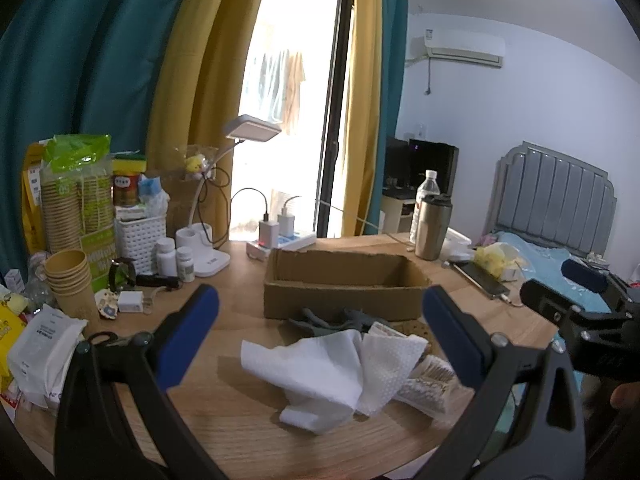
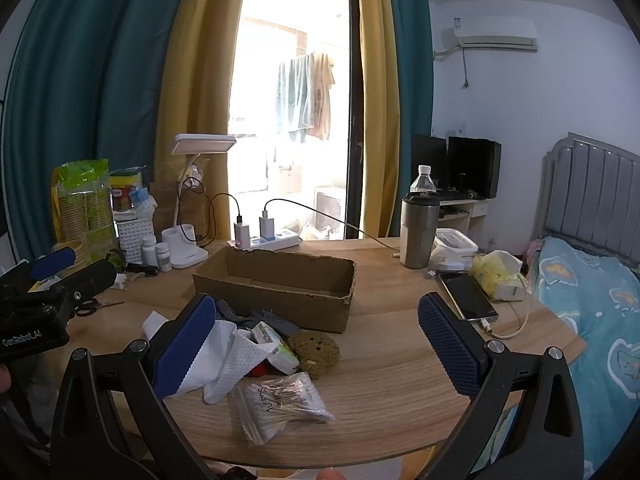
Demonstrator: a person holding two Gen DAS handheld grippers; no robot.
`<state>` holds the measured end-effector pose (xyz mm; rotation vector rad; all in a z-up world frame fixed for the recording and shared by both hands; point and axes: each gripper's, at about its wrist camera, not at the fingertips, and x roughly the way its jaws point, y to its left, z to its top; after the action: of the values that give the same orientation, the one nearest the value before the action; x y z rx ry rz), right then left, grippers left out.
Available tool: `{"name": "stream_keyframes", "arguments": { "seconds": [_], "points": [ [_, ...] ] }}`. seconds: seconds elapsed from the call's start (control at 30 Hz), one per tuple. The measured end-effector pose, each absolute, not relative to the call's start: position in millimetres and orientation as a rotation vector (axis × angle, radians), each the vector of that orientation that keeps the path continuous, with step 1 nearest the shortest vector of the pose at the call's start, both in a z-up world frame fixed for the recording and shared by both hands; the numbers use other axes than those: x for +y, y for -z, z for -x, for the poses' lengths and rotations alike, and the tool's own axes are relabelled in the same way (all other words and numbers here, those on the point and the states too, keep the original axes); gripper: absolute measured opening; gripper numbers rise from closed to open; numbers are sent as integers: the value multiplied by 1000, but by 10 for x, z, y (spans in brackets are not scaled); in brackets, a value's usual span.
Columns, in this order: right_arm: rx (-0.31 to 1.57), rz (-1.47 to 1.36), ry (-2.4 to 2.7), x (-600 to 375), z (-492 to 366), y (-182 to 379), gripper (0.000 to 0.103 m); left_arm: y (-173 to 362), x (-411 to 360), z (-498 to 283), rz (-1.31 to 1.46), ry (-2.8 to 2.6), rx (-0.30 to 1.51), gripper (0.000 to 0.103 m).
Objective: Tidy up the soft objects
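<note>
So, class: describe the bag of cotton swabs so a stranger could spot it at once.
Find the open cardboard box in the middle of the wooden table. In front of it lies a pile of soft things; the bag of cotton swabs is nearest the table edge, the only clear, see-through packet.

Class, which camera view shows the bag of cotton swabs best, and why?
The right wrist view: the bag of cotton swabs lies whole and unobstructed on the table, its sticks visible through the clear plastic. In the left wrist view only part of it shows, tucked behind the white paper towels.
</note>
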<state>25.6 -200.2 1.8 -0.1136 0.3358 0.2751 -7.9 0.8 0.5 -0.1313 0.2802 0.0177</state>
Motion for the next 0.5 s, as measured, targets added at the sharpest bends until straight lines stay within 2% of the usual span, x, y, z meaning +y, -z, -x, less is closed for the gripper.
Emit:
{"name": "stream_keyframes", "arguments": {
  "seconds": [0.5],
  "points": [
    [339,114,-279,-1969,-254,-1,103,4,11,83,129,-16,281,103]
  ]
}}
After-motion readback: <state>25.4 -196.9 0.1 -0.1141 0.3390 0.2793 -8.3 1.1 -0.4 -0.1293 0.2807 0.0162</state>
